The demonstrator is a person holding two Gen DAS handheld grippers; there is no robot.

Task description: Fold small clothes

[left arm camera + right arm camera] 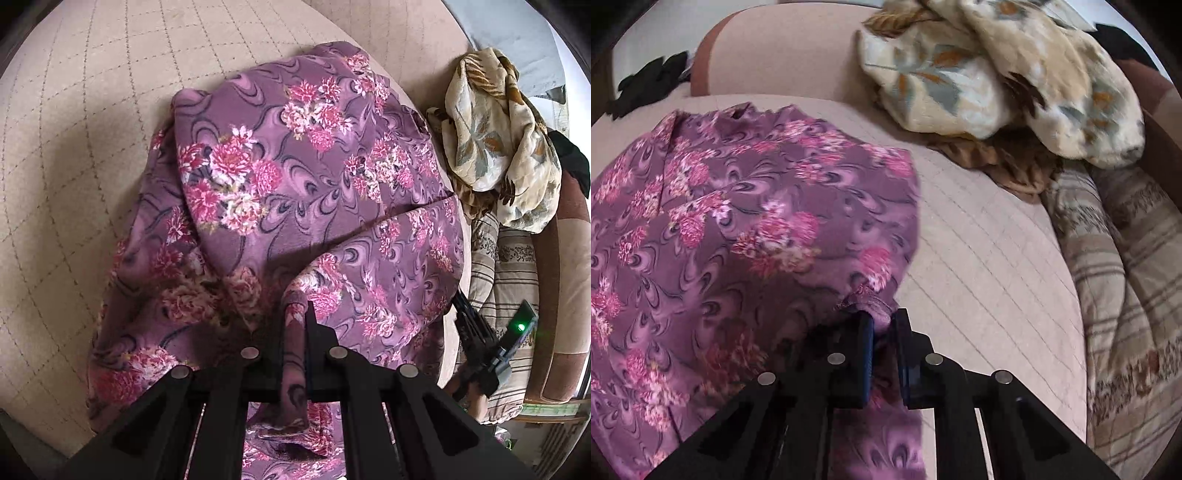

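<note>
While spread on the sofa [74, 110], purple floral garment [295, 166] lies half-folded.

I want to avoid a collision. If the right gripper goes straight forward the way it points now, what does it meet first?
The right gripper is shut on an edge of the purple floral garment, so more of that cloth comes first, with the beige quilted cushion probably just beneath it.

The purple flowered garment [295, 177] is soft matt cloth. Under it, the beige sofa seat [74, 147] is quilted fabric with stitched lines. The cream leaf-print blanket [997, 74] looks plush and fuzzy. Each claw [884, 325] is matt black plastic with round metal pins.
</note>
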